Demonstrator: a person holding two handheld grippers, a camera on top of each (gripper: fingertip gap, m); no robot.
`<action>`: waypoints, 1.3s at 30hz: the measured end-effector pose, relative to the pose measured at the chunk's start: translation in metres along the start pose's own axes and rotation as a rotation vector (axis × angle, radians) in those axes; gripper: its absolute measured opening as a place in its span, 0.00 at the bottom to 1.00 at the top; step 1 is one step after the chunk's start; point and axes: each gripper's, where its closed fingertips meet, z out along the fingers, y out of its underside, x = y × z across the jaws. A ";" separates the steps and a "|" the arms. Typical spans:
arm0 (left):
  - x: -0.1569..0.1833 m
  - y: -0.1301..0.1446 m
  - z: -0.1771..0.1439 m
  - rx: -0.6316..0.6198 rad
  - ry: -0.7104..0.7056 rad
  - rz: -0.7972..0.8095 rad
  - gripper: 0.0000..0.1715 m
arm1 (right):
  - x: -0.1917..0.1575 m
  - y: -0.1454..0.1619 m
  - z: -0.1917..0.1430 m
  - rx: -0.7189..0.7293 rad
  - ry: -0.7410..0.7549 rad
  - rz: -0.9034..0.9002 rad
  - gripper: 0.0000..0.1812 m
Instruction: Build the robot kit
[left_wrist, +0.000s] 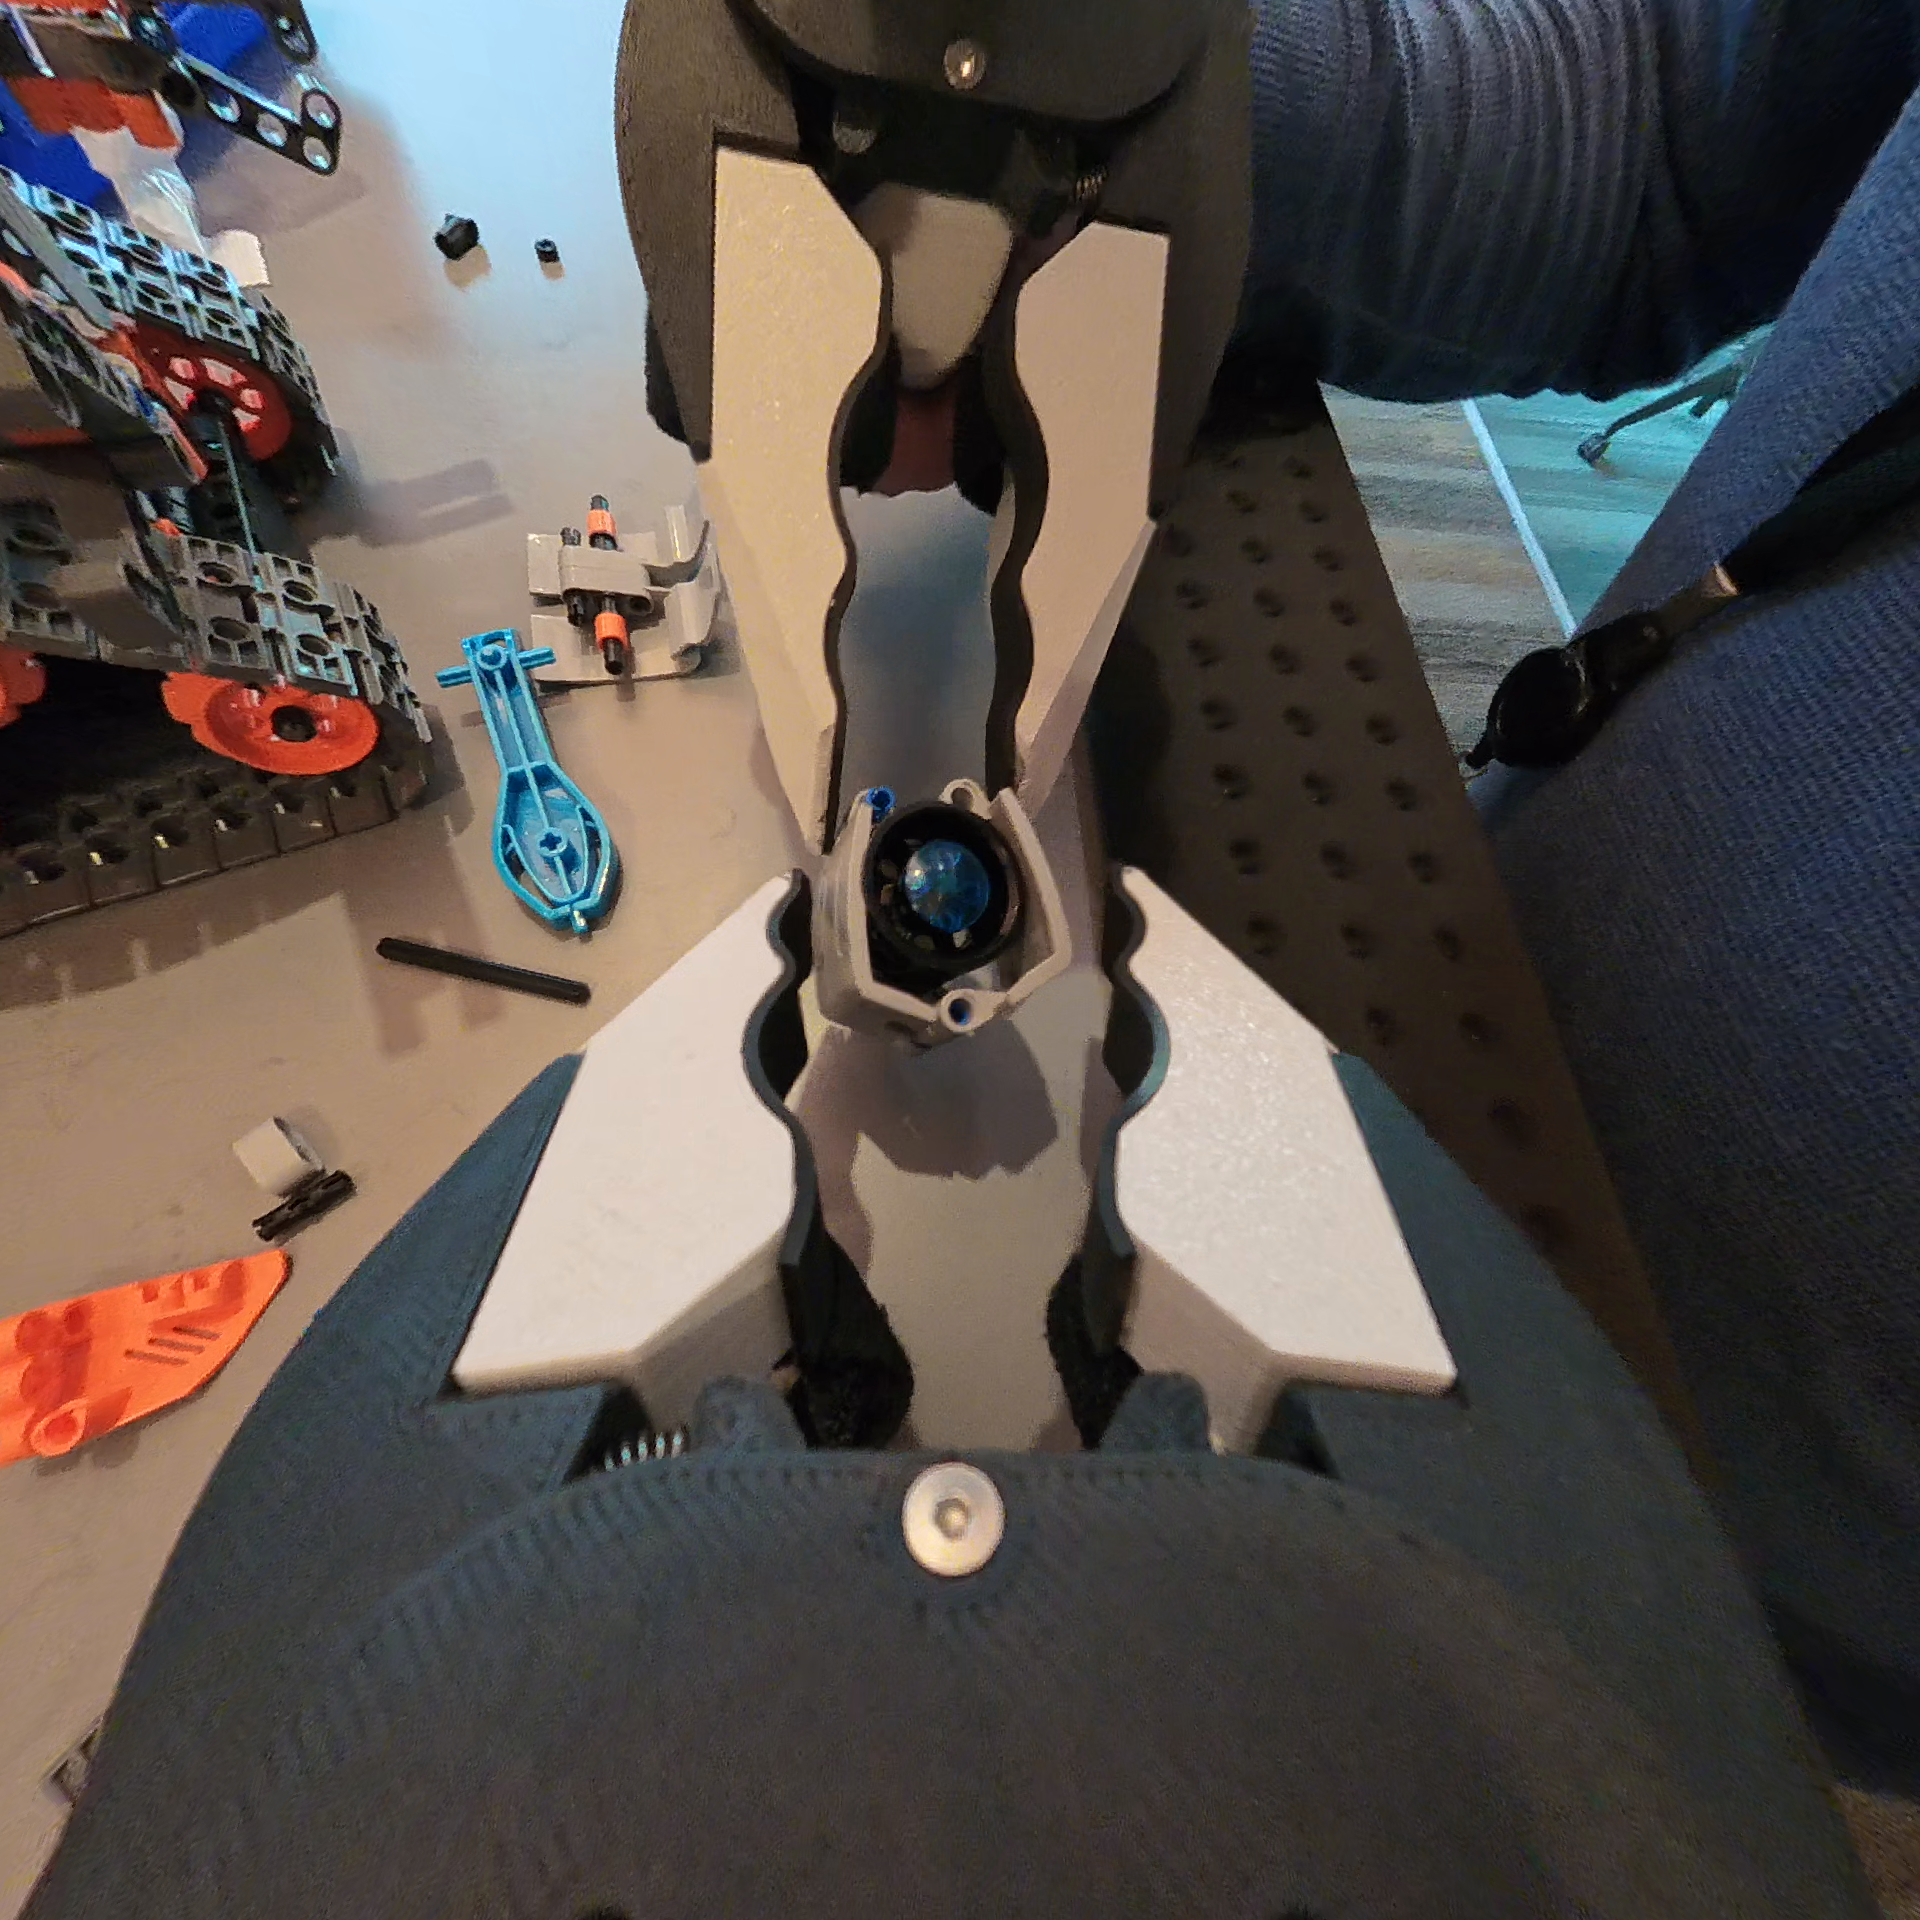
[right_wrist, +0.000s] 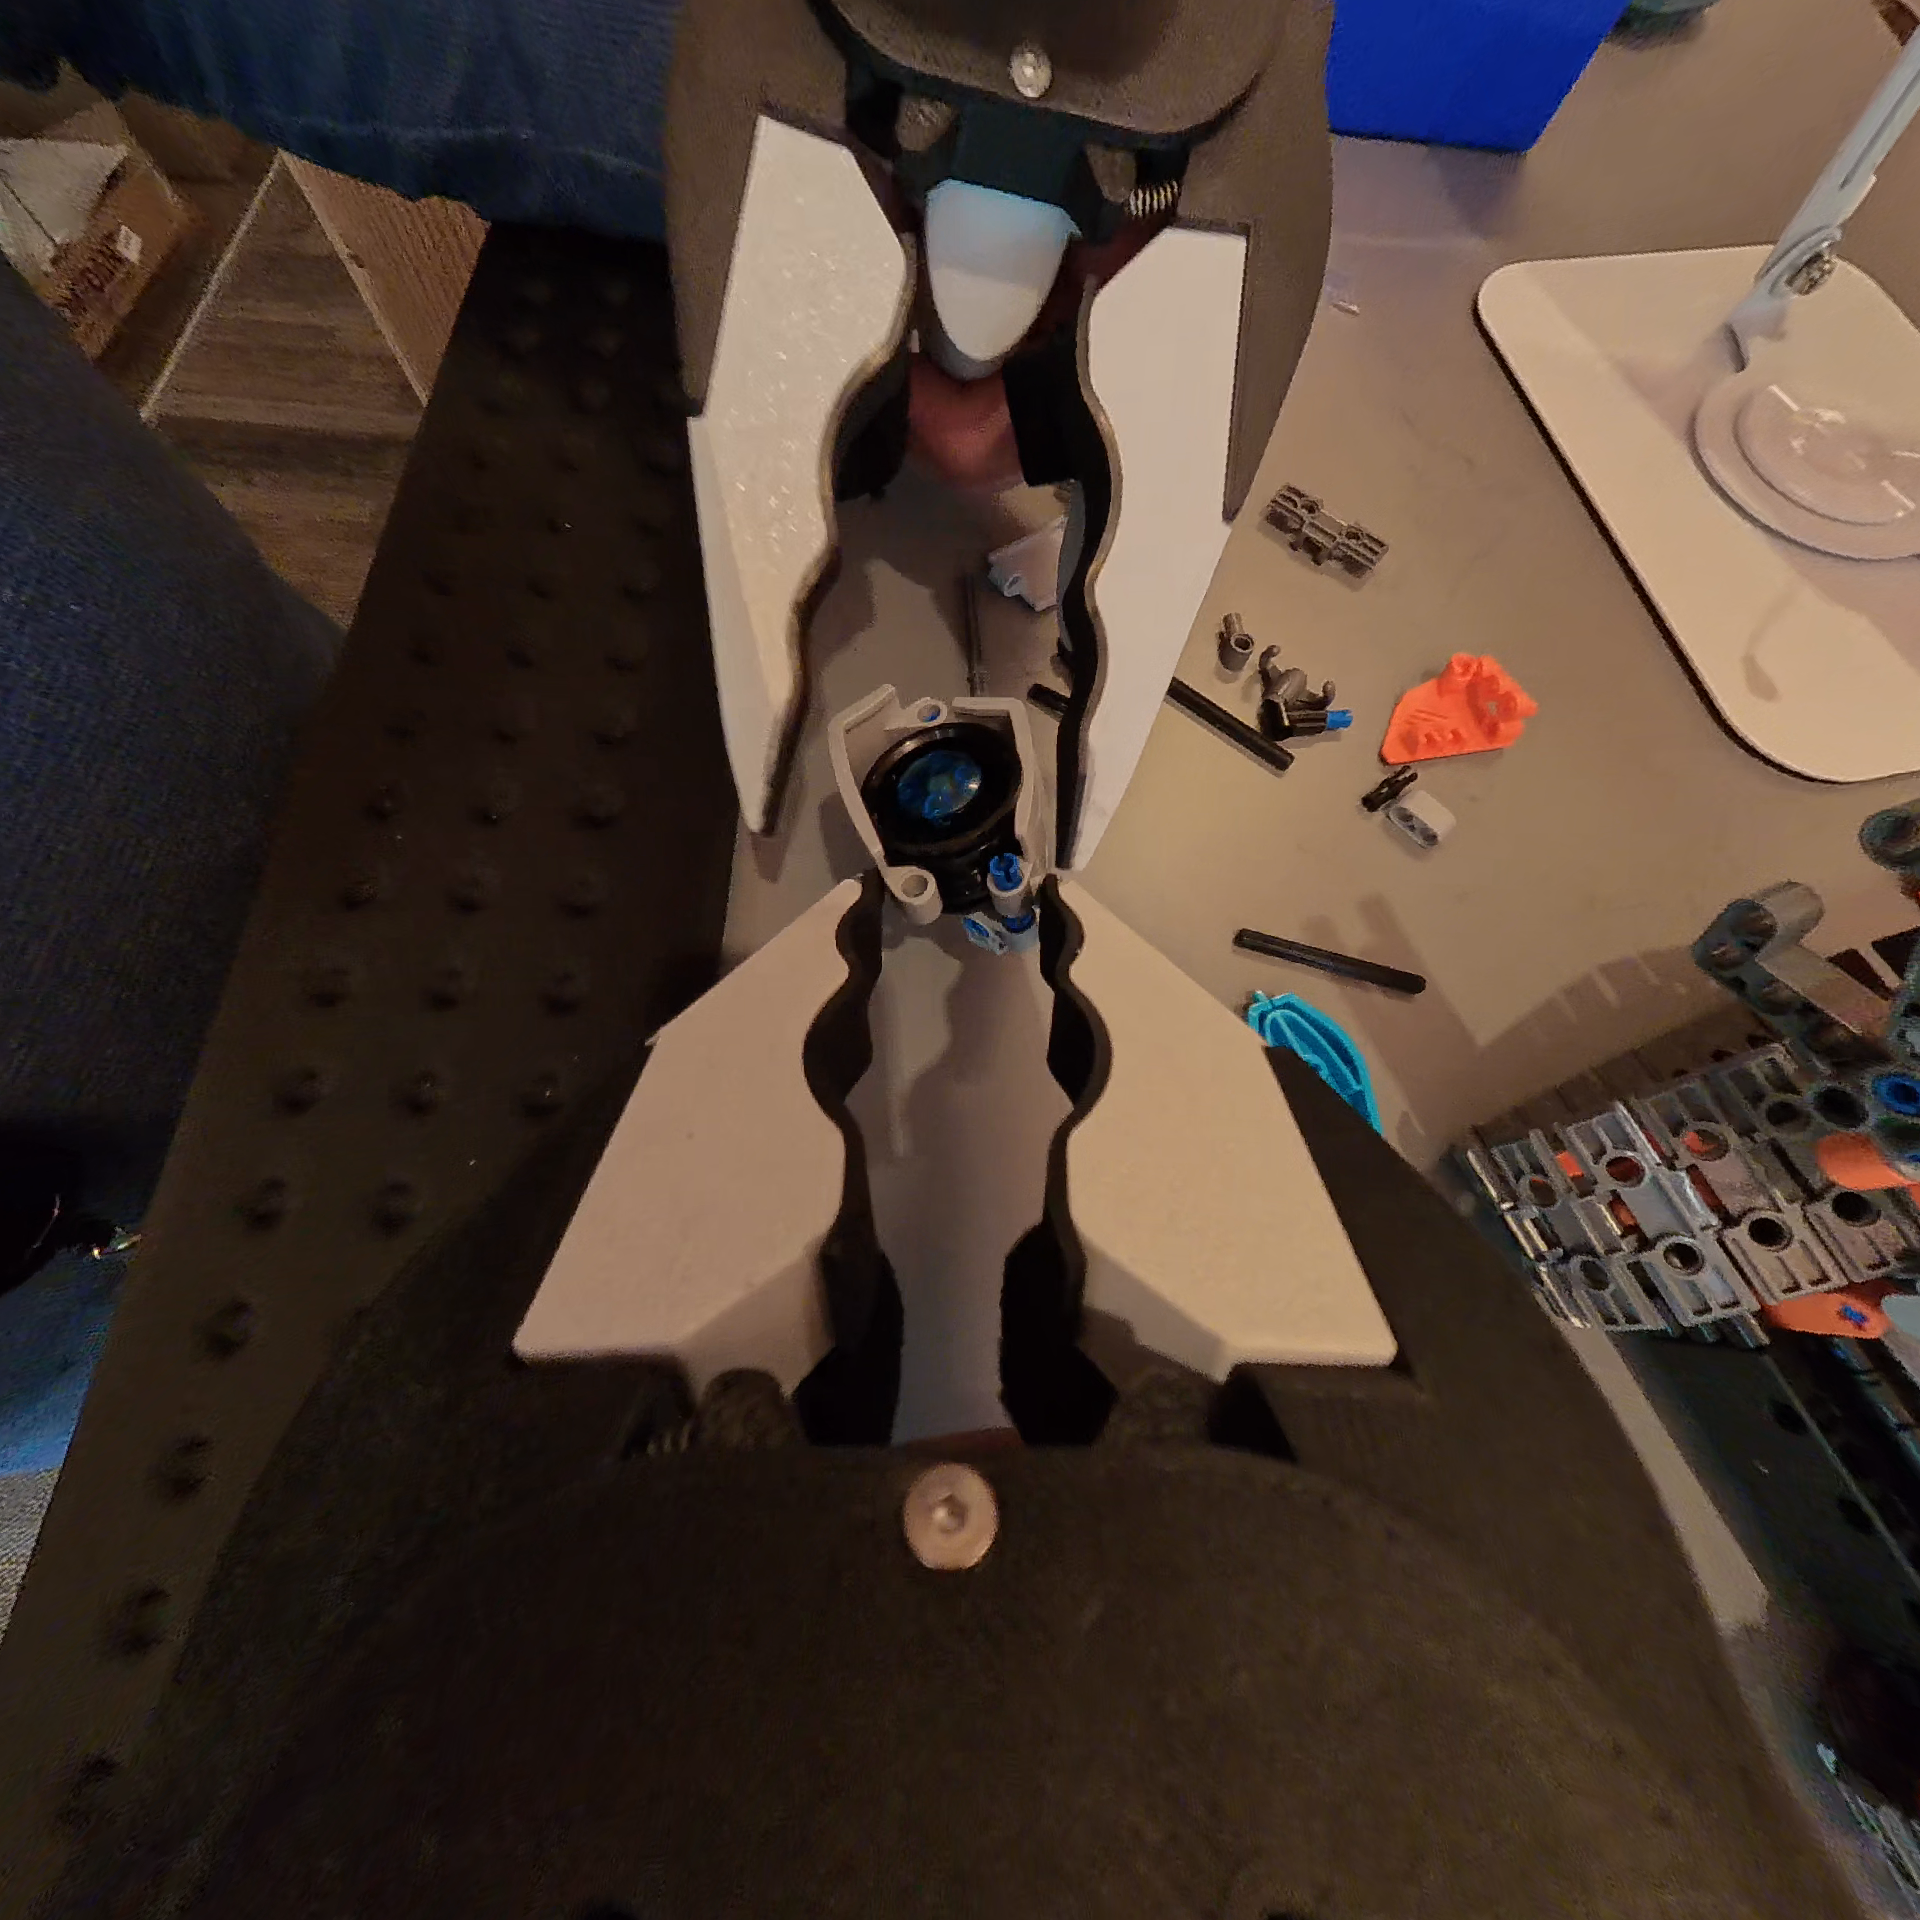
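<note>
**A:** In the middle of both views?

**B:** A small grey toy piece (left_wrist: 935, 914) with a black ring and a clear blue dome inside, lifted a little above the grey table (left_wrist: 468, 364).

**A:** Held by which tool?

**B:** By the right gripper (right_wrist: 956, 899). Fingers drawn in narrow, pinching the end of the piece with the small blue pins.

**A:** And the left gripper (left_wrist: 956, 904)?

**B:** Facing the right one, tip to tip. Fingers spread wider, flanking the piece on both sides. Close against it on one side, touching or not, hard to tell. Clear gap on the other side, so no grip.

**A:** Nearby on the table?

**B:** In the left wrist view, a blue paddle-shaped part (left_wrist: 540, 790) just beside the grippers, with a thin black rod (left_wrist: 483, 971) lying flat near it. Farther back, a small grey block with orange pins (left_wrist: 618, 597). At the edge, a toy tracked vehicle (left_wrist: 177, 582) in grey, with orange wheels. Close to the camera, a flat orange panel (left_wrist: 125, 1340).

**A:** On the other side?

**B:** A black studded board (left_wrist: 1299, 727) along the table edge, right beside both grippers. Above it, a dark blue sleeve (left_wrist: 1558, 208). In the right wrist view, well apart from the grippers, a white stand base (right_wrist: 1621, 468).
</note>
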 end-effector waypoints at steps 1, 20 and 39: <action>-0.002 0.000 -0.001 0.002 -0.017 0.002 0.33 | 0.002 0.000 0.001 -0.005 0.010 0.003 0.15; -0.025 0.012 -0.009 -0.039 -0.176 0.063 0.24 | 0.019 -0.003 0.008 0.031 0.043 0.071 0.15; -0.025 0.016 -0.006 -0.062 -0.184 0.082 0.23 | 0.016 0.005 0.011 0.027 0.026 0.065 0.15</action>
